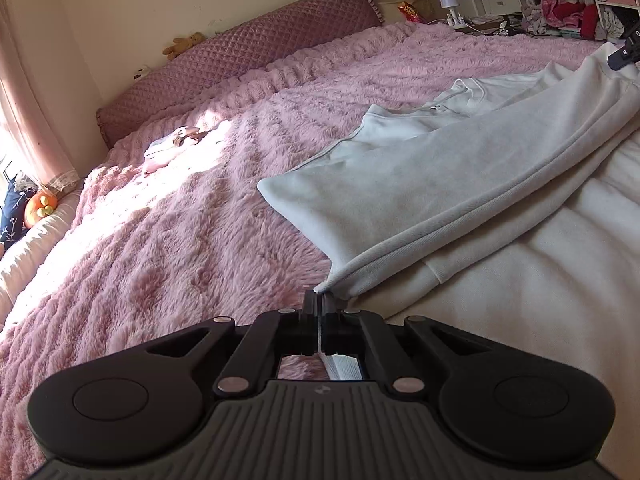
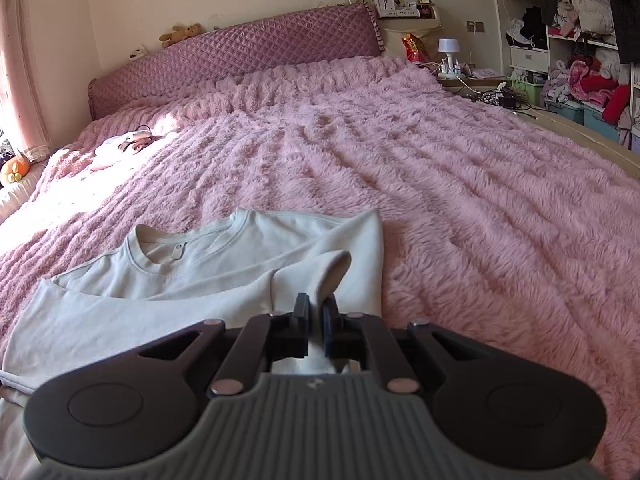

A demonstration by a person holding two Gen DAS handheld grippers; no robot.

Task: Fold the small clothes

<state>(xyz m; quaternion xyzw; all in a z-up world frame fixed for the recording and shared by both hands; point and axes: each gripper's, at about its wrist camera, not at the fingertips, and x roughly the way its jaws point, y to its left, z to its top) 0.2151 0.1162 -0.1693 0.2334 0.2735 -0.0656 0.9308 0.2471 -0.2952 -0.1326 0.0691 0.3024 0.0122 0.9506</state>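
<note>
My left hand-held gripper (image 1: 320, 300) is pinched tight on a corner of the pale sweatshirt (image 1: 420, 168), with the fabric edge caught between its fingers and a bit of cloth showing behind them. My right hand-held gripper (image 2: 316, 306) is clamped on the sweatshirt's sleeve (image 2: 320, 268) near the cuff, which rises a little above the rest of the garment. The sweatshirt lies spread on the bed, neckline (image 2: 160, 248) facing up, on a fluffy pink blanket (image 2: 460, 184). From the left wrist view, the cloth runs taut from my left fingers towards the right hand-held gripper at the far edge. Beyond are a quilted mauve headboard (image 2: 240, 60), a teddy bear (image 2: 180, 34) on top of it, a small white lamp (image 2: 448, 50), and crowded clothes shelves (image 2: 580, 60).
</note>
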